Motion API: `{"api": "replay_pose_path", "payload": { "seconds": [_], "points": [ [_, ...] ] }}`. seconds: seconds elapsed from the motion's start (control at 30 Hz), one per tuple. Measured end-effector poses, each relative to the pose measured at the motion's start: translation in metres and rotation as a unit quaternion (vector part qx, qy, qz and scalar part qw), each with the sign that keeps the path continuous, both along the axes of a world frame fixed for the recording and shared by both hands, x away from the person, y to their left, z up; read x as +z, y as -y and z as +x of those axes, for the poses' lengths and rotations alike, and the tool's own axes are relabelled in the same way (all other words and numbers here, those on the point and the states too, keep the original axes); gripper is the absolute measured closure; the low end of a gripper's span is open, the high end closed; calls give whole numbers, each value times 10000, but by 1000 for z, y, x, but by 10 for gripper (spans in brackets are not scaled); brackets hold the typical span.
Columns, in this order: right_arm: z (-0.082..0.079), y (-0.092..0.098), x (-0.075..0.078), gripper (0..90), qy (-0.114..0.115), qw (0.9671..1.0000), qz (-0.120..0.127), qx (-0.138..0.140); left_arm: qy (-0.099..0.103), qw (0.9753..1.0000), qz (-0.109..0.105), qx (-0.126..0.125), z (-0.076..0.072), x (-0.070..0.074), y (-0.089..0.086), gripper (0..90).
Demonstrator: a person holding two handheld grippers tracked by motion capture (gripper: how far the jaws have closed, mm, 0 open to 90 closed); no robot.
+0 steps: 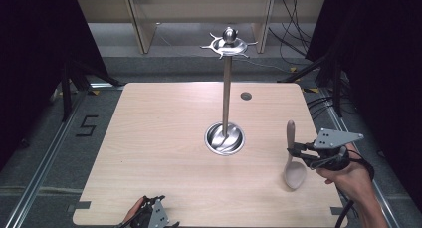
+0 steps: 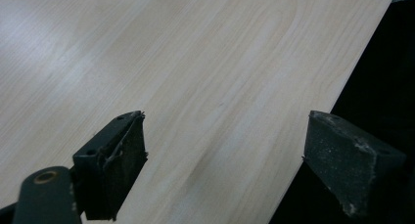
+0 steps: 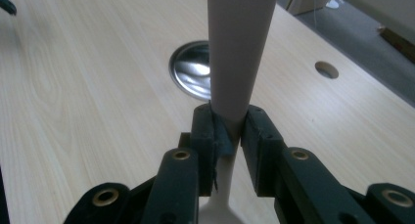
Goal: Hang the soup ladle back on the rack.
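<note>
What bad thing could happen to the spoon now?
1. The right gripper pinches only the thin neck of the spoon, so it might swivel or slip out.
2. The spoon's handle points up near the metal stand; a swing could knock its pole.
3. The left gripper is open at the table's near edge, too far away to help.
</note>
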State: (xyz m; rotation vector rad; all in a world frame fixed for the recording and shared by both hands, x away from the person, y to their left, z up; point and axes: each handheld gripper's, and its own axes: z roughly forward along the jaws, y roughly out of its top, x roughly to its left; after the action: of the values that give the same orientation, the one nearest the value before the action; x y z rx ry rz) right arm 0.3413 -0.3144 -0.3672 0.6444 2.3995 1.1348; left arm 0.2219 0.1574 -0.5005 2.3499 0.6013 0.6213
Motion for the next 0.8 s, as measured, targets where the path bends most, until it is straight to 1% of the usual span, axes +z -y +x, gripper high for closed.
{"api": "replay_pose_path", "payload": {
  "seconds": [0.03, 0.07, 0.1, 0.13, 0.17, 0.2, 0.23, 0.27, 0.3, 0.33, 0.4, 0.43, 0.47, 0.5, 0.57, 0.6, 0.63, 0.67, 0.7, 0.73, 0.8],
  "points": [
    [0, -1, 2, 768, 62, 10000, 50, -45, -9, 10000, -2, -4, 0, 0, 0, 149],
    [0, -1, 2, 768, 62, 10000, 50, -45, -9, 10000, -2, -4, 0, 0, 0, 149],
    [4, -4, 7, 767, 98, 9998, 156, 51, -9, 10000, -1, 2, 0, 0, 0, 149],
    [5, -5, 10, 767, 153, 9997, 150, 76, -9, 10000, -1, 2, 0, 0, 0, 149],
    [6, -7, 12, 767, 141, 9996, 244, 43, -3, 10000, -3, 3, 0, 0, 0, 149],
    [7, -9, 15, 767, 129, 9995, 283, 57, -3, 10000, -3, 3, 0, 0, 0, 149],
    [9, -11, 18, 767, 160, 9995, 269, 92, 4, 10000, -6, 2, 0, 0, 0, 149],
    [11, -15, 20, 767, 154, 9993, 318, 87, -9, 10000, -21, -6, 0, 0, 0, 149],
    [11, -15, 20, 767, 154, 9993, 318, 87, -9, 10000, -21, -6, 0, 0, 0, 149],
    [14, -21, 26, 767, 102, 9996, 237, 128, -5, 10000, -7, -14, 1, -1, 0, 149],
    [15, -23, 27, 767, 119, 9996, 253, 98, -4, 10000, -28, 6, 0, 0, -1, 149],
    [18, -27, 29, 767, 169, 9994, 263, 130, 23, 10000, -8, 16, 0, 0, -1, 149],
    [21, -29, 32, 767, 148, 9995, 239, 147, 7, 10000, -23, 13, 0, 1, -1, 149],
    [24, -34, 36, 767, 78, 9994, 305, 143, 9, 10000, -19, 5, 0, 1, -1, 149],
    [24, -36, 37, 767, 91, 9993, 323, 160, 10, 10000, -20, 6, 0, 1, -1, 149],
    [28, -39, 39, 767, 155, 9990, 377, 167, 7, 10000, -19, 5, 0, 1, -1, 149],
    [32, -43, 43, 767, 81, 9989, 399, 211, 3, 10000, -20, 1, 0, 1, -1, 149],
    [33, -46, 44, 767, 108, 9987, 493, 112, 3, 10000, -20, 1, 0, 1, -1, 149],
    [35, -49, 47, 767, 57, 9988, 463, 123, 0, 10000, -26, -2, 0, 1, -1, 149],
    [37, -51, 48, 767, 120, 9988, 464, 127, 0, 10000, -26, -2, 0, 1, -1, 149],
    [40, -56, 54, 767, 74, 9989, 438, 133, -2, 10000, -28, -1, -1, 1, -1, 149]
  ]
}}
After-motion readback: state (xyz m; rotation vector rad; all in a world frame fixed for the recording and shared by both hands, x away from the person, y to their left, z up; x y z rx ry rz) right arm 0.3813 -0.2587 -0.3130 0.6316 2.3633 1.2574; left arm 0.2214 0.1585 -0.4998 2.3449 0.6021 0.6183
